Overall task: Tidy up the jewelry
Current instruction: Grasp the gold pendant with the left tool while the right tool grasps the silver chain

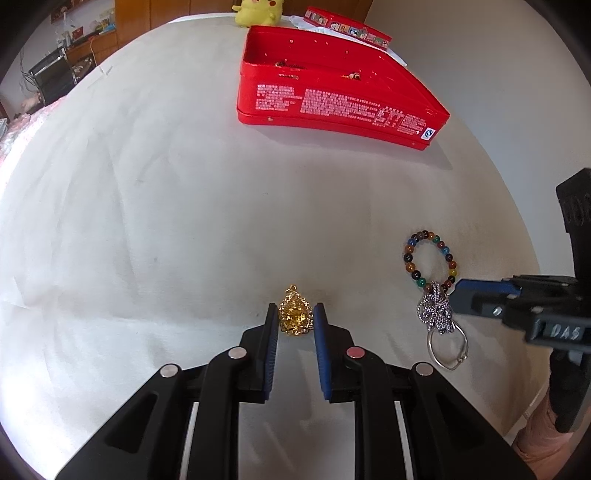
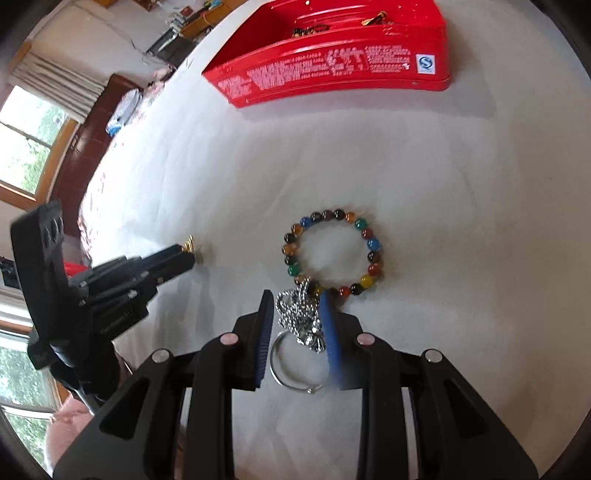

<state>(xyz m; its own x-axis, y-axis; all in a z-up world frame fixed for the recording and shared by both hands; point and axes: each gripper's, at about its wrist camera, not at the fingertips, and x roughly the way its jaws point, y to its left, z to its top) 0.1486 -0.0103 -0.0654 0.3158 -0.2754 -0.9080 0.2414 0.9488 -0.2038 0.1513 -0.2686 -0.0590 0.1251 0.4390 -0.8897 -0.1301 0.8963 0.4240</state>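
A gold pendant (image 1: 295,314) lies on the white tablecloth, and my left gripper (image 1: 295,306) is shut on it at the fingertips. To its right a bracelet of coloured beads (image 1: 408,258) rests flat, touching a knotted silver chain (image 1: 436,314) with a metal ring (image 1: 430,347). In the right wrist view my right gripper (image 2: 295,299) straddles that silver chain (image 2: 299,314), its pads standing slightly apart from it, tips beside the bead bracelet (image 2: 373,243). The left gripper (image 2: 184,254) shows at the left, with only the pendant's top peeking out.
An open red tin (image 1: 332,103) with a few pieces inside sits farther back on the cloth (image 1: 166,221). Its decorated lid (image 1: 347,26) and a yellow plush toy (image 1: 258,13) lie behind it. The table edge runs along the left, with furniture and windows beyond.
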